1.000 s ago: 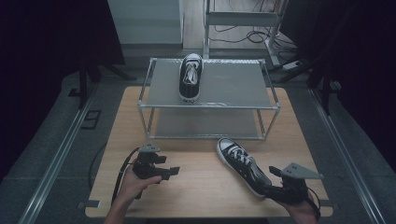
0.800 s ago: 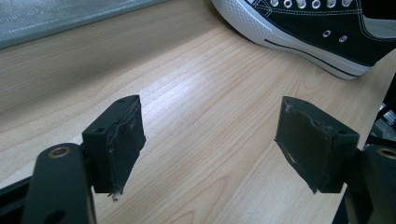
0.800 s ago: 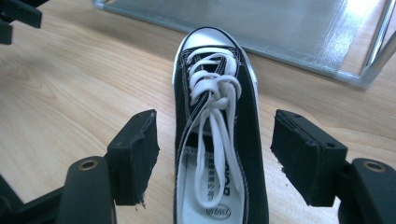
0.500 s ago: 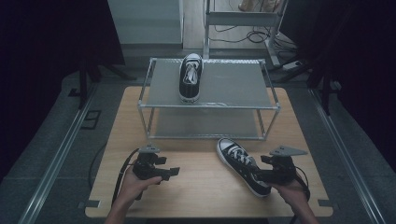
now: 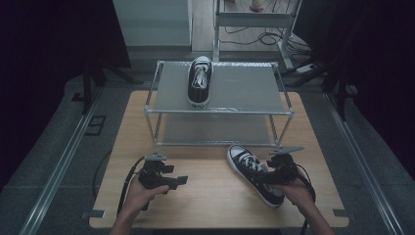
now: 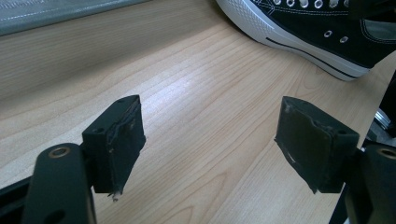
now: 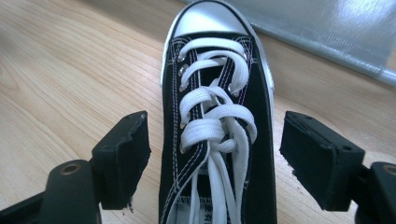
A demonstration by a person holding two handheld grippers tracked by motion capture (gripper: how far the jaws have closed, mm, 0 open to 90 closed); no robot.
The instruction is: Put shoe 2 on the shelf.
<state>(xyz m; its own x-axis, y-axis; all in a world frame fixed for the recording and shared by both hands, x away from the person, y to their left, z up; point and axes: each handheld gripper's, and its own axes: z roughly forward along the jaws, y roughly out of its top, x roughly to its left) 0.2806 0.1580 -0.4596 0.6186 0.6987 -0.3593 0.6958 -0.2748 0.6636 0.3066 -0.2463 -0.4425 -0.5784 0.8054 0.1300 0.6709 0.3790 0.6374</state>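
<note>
Black-and-white sneaker (image 7: 219,135): lies on the tabletop (image 5: 205,196), laced upper between the wide jaws of the right gripper (image 7: 215,158), which have just been opening; neither pad touches it. Left gripper (image 6: 210,144): jaws wide apart, nothing between them, sneaker beyond its right jaw.

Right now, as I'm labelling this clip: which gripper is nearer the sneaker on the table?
Right. The right gripper straddles the sneaker, jaws open; the left gripper rests apart, across bare table.
</note>
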